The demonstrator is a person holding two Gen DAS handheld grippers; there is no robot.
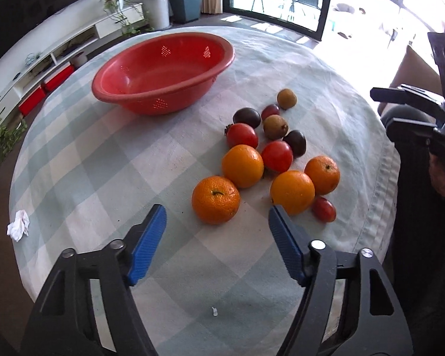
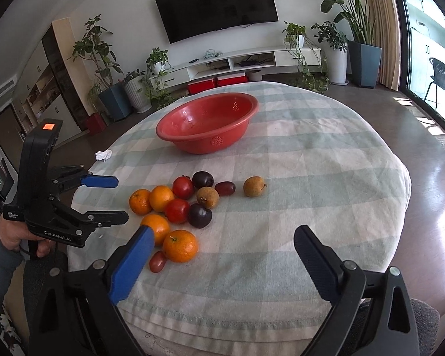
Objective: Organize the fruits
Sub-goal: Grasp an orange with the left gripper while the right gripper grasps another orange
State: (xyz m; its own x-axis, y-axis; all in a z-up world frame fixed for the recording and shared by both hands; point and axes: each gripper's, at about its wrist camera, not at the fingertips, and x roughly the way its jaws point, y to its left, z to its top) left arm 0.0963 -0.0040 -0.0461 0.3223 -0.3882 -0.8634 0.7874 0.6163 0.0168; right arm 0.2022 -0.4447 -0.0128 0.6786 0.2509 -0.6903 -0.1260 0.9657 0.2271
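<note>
A pile of fruit lies on the checked tablecloth (image 1: pixel 103 163): several oranges, two red tomatoes (image 1: pixel 242 135), two dark plums, two brown kiwis (image 1: pixel 275 126) and small red grapes. My left gripper (image 1: pixel 217 213) is open. Its blue pads (image 1: pixel 151 237) flank the nearest orange (image 1: pixel 216 195) without touching it. Seen from the right wrist, the left gripper (image 2: pixel 122 198) hovers at the left side of the pile (image 2: pixel 178 210). My right gripper (image 2: pixel 224 233) is open and holds nothing, just right of the front orange (image 2: pixel 180 245). An empty red perforated basin (image 1: pixel 151 101) (image 2: pixel 204 145) stands beyond the fruit.
A crumpled white tissue (image 1: pixel 18 225) (image 2: pixel 103 155) lies near the table's left edge. A tiny white scrap (image 1: pixel 214 311) lies on the cloth close to me. The round table's edge curves near on the right. Plants, a TV cabinet and glass doors stand beyond.
</note>
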